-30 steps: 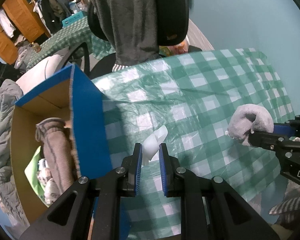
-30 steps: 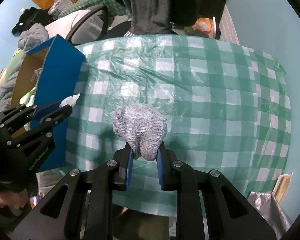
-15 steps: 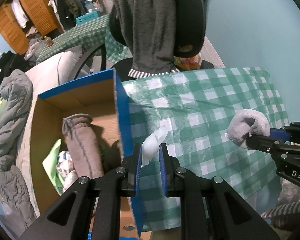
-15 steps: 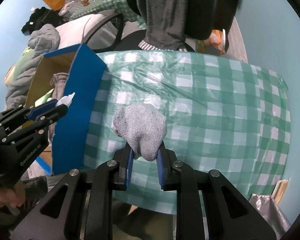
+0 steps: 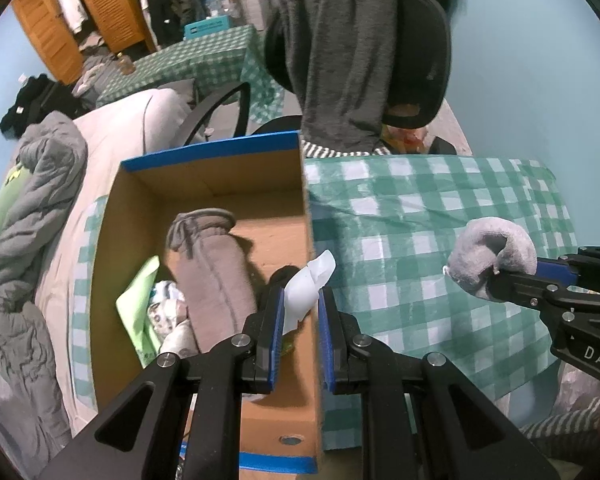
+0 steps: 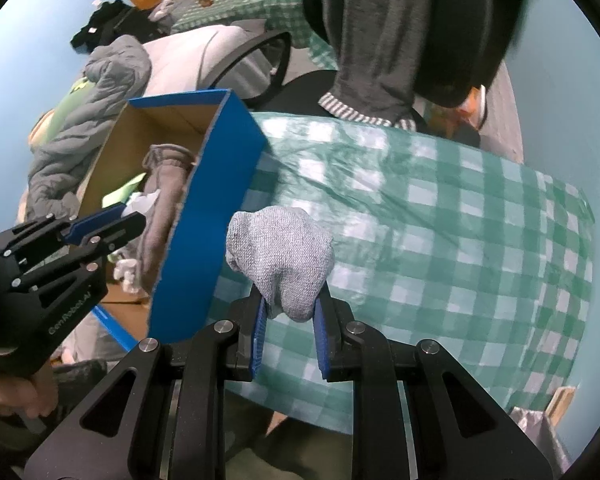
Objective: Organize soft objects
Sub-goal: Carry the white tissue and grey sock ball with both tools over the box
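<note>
My left gripper (image 5: pixel 299 304) is shut on a white soft object (image 5: pixel 308 284) and holds it above the right wall of the blue cardboard box (image 5: pixel 212 148). The box holds a rolled grey-brown garment (image 5: pixel 212 264), a light green cloth (image 5: pixel 138 300) and other soft items. My right gripper (image 6: pixel 289 310) is shut on a balled grey sock (image 6: pixel 284 256) above the green checked tablecloth (image 6: pixel 440 220), just right of the box (image 6: pixel 204 216). The right gripper and sock (image 5: pixel 492 256) show at the right of the left wrist view; the left gripper (image 6: pixel 112 220) shows at the left of the right wrist view.
A black office chair (image 5: pixel 416 44) with a grey garment (image 5: pixel 340 52) draped over it stands behind the table. A grey quilted jacket (image 5: pixel 24 216) and a pale cushion (image 5: pixel 140 120) lie left of the box. A second checked table (image 5: pixel 196 60) and wooden wardrobes (image 5: pixel 48 20) stand further back.
Both grippers have moved left and up towards the box, still holding their objects. The left gripper went from over the tablecloth to over the box's right wall, and the box interior came into view.
</note>
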Demonstrator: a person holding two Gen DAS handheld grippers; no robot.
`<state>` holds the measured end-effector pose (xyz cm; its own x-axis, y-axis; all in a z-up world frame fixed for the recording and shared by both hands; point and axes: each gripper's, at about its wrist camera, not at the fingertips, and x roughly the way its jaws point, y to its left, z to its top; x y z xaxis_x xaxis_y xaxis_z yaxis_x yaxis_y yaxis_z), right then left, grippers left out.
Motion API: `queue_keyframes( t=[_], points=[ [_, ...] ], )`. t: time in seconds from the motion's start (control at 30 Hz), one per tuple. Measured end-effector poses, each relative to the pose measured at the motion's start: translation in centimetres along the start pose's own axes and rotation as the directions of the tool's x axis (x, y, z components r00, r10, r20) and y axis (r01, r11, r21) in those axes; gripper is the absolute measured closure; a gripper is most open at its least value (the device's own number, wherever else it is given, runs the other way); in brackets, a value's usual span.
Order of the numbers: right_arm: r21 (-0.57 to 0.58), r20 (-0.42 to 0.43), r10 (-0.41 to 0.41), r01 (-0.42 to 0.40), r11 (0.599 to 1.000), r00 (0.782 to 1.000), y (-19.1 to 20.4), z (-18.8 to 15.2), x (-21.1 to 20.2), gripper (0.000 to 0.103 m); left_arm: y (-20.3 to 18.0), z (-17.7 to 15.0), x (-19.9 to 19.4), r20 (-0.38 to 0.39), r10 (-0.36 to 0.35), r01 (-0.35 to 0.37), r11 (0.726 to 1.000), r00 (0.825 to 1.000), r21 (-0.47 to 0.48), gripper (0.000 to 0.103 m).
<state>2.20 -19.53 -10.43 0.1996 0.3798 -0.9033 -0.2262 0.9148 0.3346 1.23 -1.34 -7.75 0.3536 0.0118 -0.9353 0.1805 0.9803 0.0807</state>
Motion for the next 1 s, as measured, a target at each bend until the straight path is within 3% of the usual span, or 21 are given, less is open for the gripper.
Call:
queue_keyframes(
  t=[1.0],
  points=[
    [-0.231,-0.021,0.076,-0.078,0.97,0.997,11.8,4.9,3.3,0.084,10.4,-2.3,-0.5,-0.014,0.096,-0.097,0.977,0.995,-0.191,0.086]
  ],
)
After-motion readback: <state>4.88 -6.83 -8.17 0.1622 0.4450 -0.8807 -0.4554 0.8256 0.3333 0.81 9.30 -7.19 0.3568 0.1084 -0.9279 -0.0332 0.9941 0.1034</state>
